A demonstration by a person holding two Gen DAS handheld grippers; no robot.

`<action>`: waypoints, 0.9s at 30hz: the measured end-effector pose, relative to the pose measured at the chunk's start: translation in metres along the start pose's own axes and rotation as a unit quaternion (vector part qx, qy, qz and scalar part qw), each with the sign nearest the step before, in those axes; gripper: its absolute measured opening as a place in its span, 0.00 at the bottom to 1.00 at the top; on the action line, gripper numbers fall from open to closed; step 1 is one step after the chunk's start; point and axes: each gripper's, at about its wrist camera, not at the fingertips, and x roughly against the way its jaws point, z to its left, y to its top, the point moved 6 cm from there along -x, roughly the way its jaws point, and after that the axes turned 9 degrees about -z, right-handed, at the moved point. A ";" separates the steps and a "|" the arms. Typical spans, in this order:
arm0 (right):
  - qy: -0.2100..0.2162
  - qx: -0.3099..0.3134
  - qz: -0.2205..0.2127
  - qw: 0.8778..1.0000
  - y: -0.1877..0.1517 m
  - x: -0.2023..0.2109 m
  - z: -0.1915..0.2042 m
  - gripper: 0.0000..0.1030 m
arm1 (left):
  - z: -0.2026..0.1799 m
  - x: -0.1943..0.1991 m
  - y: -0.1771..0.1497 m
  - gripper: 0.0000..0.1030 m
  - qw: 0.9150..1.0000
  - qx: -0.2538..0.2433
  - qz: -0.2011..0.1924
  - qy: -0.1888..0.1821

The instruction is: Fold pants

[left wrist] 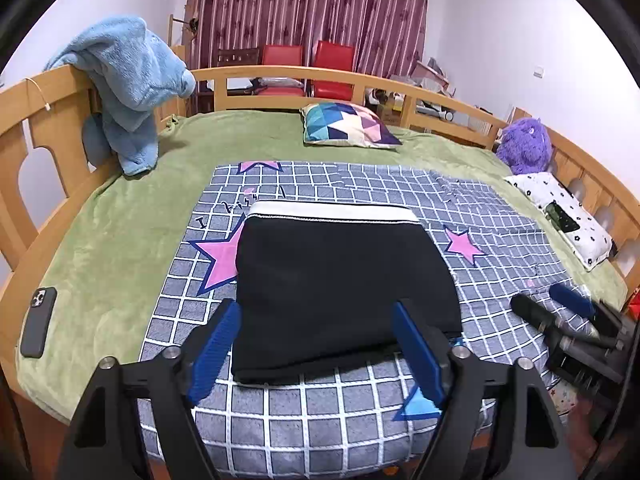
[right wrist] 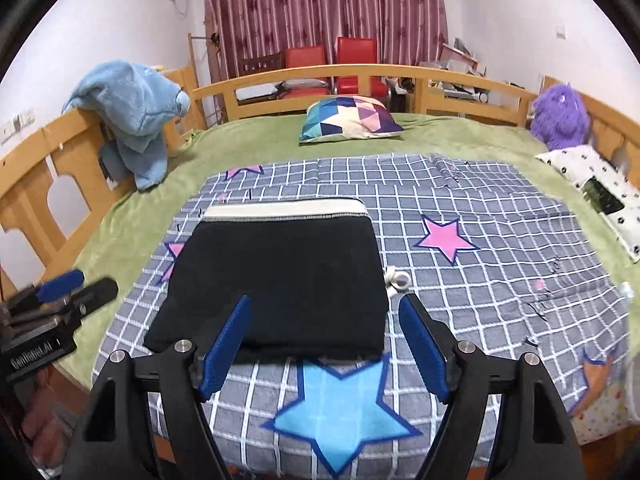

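- Pants [left wrist: 344,280]: black, lying as a compact folded rectangle on the checked star-print blanket [left wrist: 500,216], on the bed; white waistband at the far edge, folded edge nearest the cameras.
- Step, as I judge it: folding looks finished or nearly so. Both tools are clear of the cloth, nothing held.
- Left gripper [left wrist: 316,356]: fingers spread wide, empty. In the left wrist view the near edge of the pants sits between and just beyond the blue fingers [left wrist: 216,348]; whether they touch the cloth I cannot tell.
- Right gripper [right wrist: 326,348]: fingers spread wide, empty. It faces the near right corner of the pants [right wrist: 280,280]; the left finger overlaps the cloth in view, the right finger is beside it, over bare blanket.
- White drawstring [right wrist: 398,280] pokes out at the right side of the pants.
- Next move, a guess: if another fold is wanted, pinch the near edge at both corners and carry it toward the waistband; otherwise tuck the drawstring and withdraw.
- Risk: the thick stack may slide or spring open if pinched unevenly.
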 end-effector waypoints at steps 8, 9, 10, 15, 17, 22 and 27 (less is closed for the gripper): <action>-0.015 -0.014 -0.013 1.000 -0.011 0.030 -0.002 0.92 | -0.005 0.020 -0.002 0.80 1.000 -0.004 -0.012 0.018; -0.014 -0.015 -0.013 1.000 -0.011 0.030 -0.002 0.92 | -0.005 0.022 -0.003 0.81 1.000 -0.005 -0.015 0.023; -0.013 -0.016 -0.014 1.000 -0.010 0.031 -0.001 0.92 | -0.006 0.024 -0.003 0.81 0.999 -0.007 -0.016 0.027; -0.015 -0.014 -0.013 1.000 -0.010 0.034 0.001 0.93 | -0.008 0.029 -0.005 0.83 0.999 -0.013 -0.021 0.034; -0.014 -0.016 -0.010 1.000 -0.011 0.034 0.003 0.93 | -0.007 0.030 -0.006 0.83 0.999 -0.012 -0.020 0.034; -0.013 -0.019 -0.007 1.000 -0.011 0.034 0.004 0.93 | -0.008 0.031 -0.007 0.83 0.999 -0.012 -0.019 0.036; -0.012 -0.024 -0.004 1.000 -0.012 0.034 0.002 0.93 | -0.007 0.035 -0.006 0.83 0.999 -0.012 -0.027 0.035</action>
